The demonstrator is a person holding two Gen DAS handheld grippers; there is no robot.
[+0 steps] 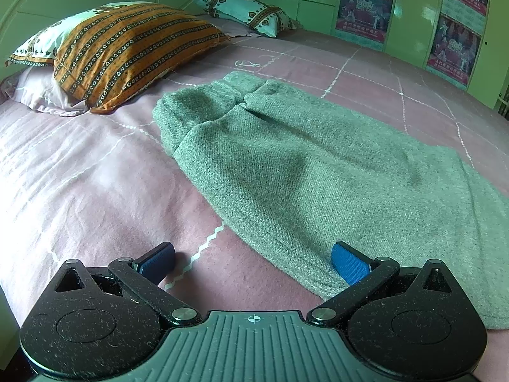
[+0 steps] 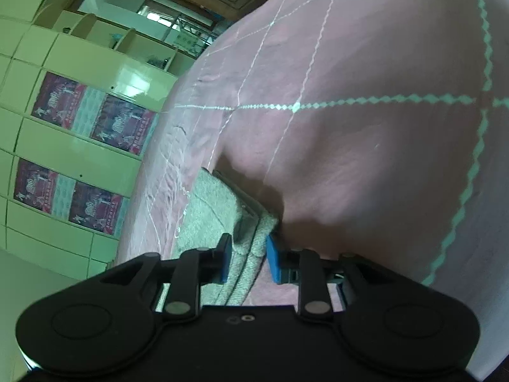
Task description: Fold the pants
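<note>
Grey knit pants (image 1: 305,172) lie flat on the pink bed, legs folded together, with the cuffs toward the pillows. My left gripper (image 1: 253,262) is open and empty just above the near edge of the pants; its right blue pad (image 1: 350,265) is over the fabric and its left pad (image 1: 157,262) is over the sheet. In the tilted right wrist view, my right gripper (image 2: 246,259) has its blue pads close together on a bunched edge of the pants (image 2: 216,213).
The pink bedsheet (image 1: 95,172) with white grid lines covers the bed. An orange striped pillow (image 1: 127,51) and a white patterned pillow (image 1: 248,9) lie at the headboard. Green cabinets with posters (image 1: 366,9) stand along the far side.
</note>
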